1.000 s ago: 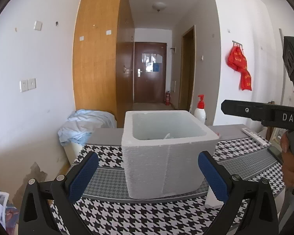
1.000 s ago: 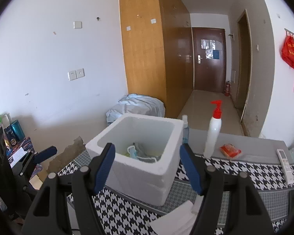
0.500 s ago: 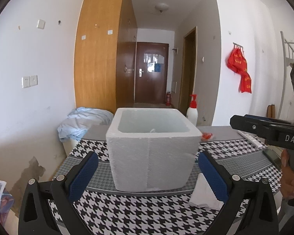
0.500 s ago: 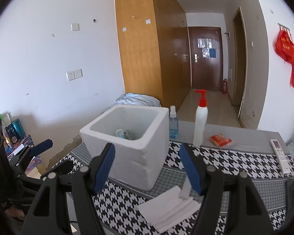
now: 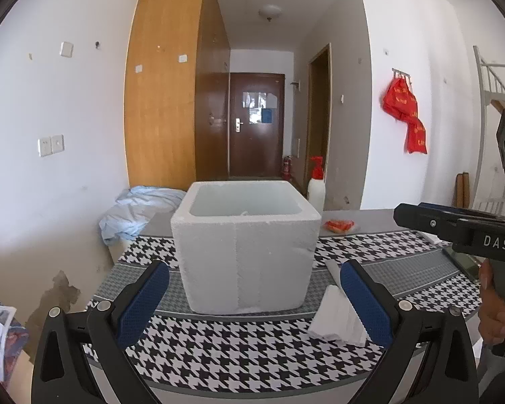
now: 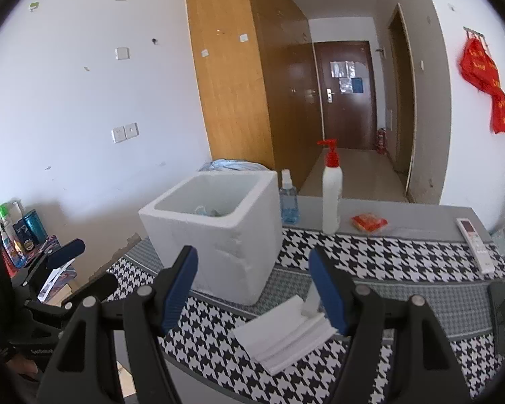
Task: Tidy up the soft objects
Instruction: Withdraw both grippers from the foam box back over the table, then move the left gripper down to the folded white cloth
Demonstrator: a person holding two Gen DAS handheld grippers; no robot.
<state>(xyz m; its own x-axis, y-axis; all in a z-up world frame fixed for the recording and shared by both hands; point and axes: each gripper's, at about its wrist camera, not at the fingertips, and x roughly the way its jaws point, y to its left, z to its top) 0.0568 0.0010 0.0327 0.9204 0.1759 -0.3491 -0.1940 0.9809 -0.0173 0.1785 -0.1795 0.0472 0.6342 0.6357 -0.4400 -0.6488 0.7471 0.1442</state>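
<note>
1. Left wrist view, change: the foam box (image 5: 245, 249) sits smaller and further left in the frame than a second ago, and more of the checked surface (image 5: 219, 346) shows below it. The folded white cloth (image 5: 336, 316), then a sliver at lower right, now lies mostly exposed just beside the box's right corner.
2. Right wrist view, change: the box (image 6: 215, 232) has shrunk toward centre-left, and the cloth (image 6: 282, 333) has come into the lower centre of the frame, between the blue pads.
3. Reading: both hands appear to have drawn back from the box, so a deposit there looks finished; the cloth is likely the next soft item.
4. Tongs: left tongs (image 5: 252, 303) stand open and empty; right tongs (image 6: 252, 286) stand open and empty, the cloth beyond their tips, untouched.
5. Right tongs also appear at the right edge of the left view (image 5: 454, 225), with a hand (image 5: 495, 309) on the handle.
6. Hidden: box contents barely readable, a bluish scrap (image 6: 208, 210) only. The cloth's right edge is covered by a pad in both views. A dark flat item (image 6: 503, 313) at lower right is cut off and unidentified.
</note>
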